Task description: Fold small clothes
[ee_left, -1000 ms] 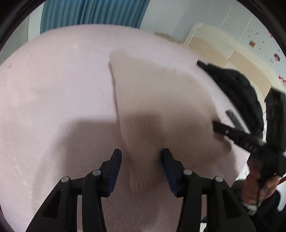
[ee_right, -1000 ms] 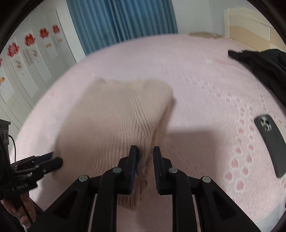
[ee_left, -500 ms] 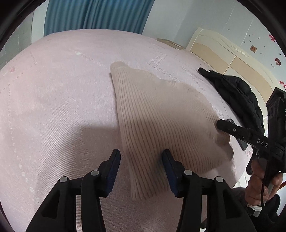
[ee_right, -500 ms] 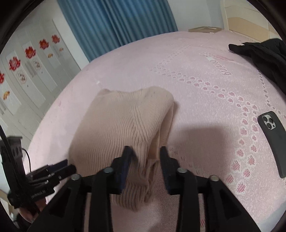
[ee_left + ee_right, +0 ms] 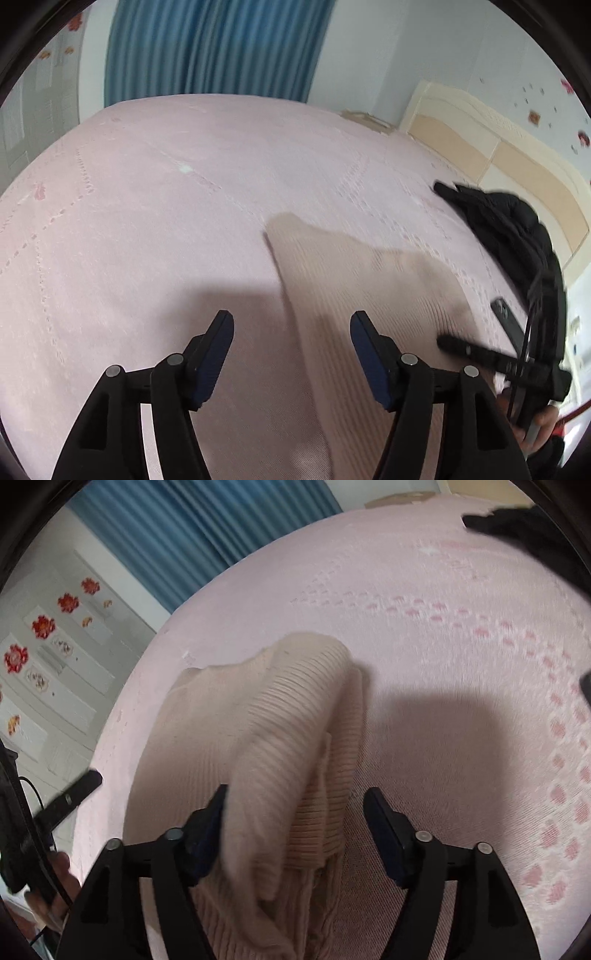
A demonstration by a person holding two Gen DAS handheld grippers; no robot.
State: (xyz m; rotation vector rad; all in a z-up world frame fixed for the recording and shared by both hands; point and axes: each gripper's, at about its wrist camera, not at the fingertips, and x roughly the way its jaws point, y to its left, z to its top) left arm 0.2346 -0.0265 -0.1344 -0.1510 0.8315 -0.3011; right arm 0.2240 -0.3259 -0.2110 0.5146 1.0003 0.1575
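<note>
A beige ribbed sweater [image 5: 369, 295] lies folded on the pink bed [image 5: 166, 221]. My left gripper [image 5: 291, 350] hovers above the sweater's near left edge, its jaws opening with nothing held between them. In the right wrist view, a raised fold of the sweater [image 5: 295, 738] sits between the jaws of my right gripper [image 5: 297, 812]. Those jaws are opening: the cloth brushes the left pad and the right pad stands clear of it. The right gripper [image 5: 480, 354] also shows in the left wrist view, at the sweater's right edge.
A black jacket [image 5: 509, 229] lies on the bed near the cream headboard [image 5: 498, 155], with a dark phone [image 5: 506, 314] beside it. Blue curtains [image 5: 207, 48] hang behind the bed. The left gripper [image 5: 74, 794] and a hand appear at the left of the right wrist view.
My right gripper was shut on the sweater's fold and now stands wide, with the fold slumping between its jaws. My left gripper has risen and drawn back, and its jaws are wider.
</note>
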